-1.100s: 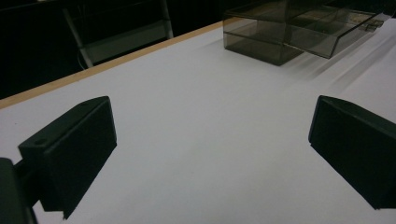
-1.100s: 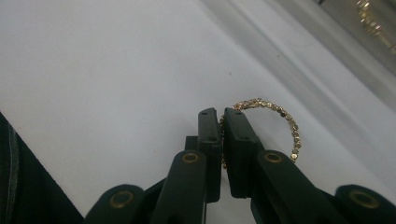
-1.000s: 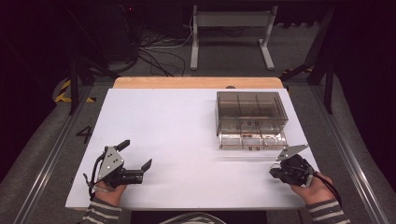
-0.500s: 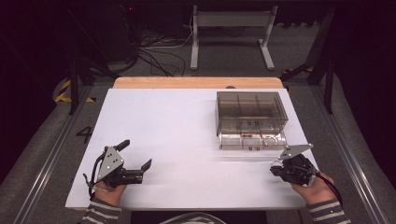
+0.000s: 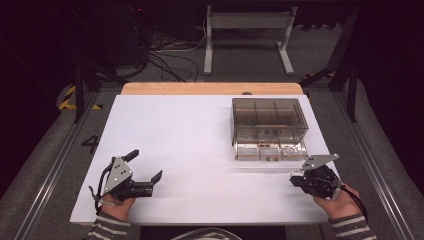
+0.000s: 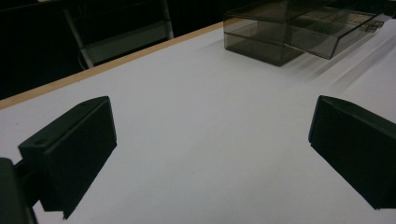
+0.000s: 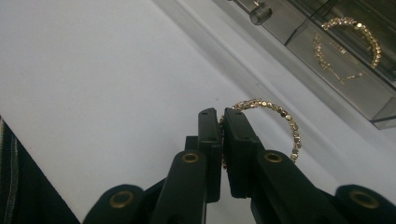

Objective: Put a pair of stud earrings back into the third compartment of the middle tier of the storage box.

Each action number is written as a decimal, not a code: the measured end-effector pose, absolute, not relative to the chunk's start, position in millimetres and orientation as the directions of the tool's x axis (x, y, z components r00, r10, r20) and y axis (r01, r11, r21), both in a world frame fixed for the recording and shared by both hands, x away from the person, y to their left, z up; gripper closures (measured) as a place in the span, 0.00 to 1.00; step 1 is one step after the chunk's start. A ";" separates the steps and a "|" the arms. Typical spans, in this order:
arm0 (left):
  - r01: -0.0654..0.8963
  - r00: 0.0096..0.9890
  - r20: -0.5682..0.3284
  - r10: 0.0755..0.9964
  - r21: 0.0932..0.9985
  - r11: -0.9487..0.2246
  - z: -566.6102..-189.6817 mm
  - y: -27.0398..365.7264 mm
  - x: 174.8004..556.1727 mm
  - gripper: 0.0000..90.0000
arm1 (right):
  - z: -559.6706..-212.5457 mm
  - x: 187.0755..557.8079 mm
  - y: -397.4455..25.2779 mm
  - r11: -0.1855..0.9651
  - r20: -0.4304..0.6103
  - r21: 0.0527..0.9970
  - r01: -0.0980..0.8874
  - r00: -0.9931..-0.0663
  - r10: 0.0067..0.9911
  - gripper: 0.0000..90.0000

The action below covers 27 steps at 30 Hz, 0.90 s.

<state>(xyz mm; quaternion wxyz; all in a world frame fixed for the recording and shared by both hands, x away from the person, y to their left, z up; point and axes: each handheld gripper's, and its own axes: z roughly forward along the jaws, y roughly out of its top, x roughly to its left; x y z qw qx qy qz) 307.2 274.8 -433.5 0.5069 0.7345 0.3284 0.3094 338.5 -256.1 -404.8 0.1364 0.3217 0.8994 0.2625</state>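
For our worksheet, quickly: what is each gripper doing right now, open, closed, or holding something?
Left gripper: open, holding nothing, above the white table.
Right gripper: closed on a gold beaded bracelet, near the clear box.

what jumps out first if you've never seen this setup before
The gold beaded bracelet stands out: the right hand-held gripper is shut on it, near the table's front right corner. Just beyond it sits a smoky clear organizer box with more gold jewellery in its front drawer. The left hand-held gripper rests open on the white table, front left.
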 end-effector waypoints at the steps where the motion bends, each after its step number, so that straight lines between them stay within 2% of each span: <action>1: 0.168 0.593 0.121 0.796 0.948 -0.270 -433.6 274.8 307.2 0.02 | -404.3 338.4 -256.4 0.654 -0.080 0.562 0.506 -0.754 0.651 0.95; 16: 0.170 0.593 0.119 0.797 0.948 -0.268 -433.4 274.8 306.8 0.02 | -400.7 337.5 -256.4 0.648 -0.085 0.577 0.497 -0.753 0.653 0.95; 27: 0.168 0.591 0.124 0.797 0.947 -0.272 -433.6 274.5 307.1 0.02 | -384.8 341.9 -253.6 0.652 -0.120 0.589 0.478 -0.746 0.655 0.95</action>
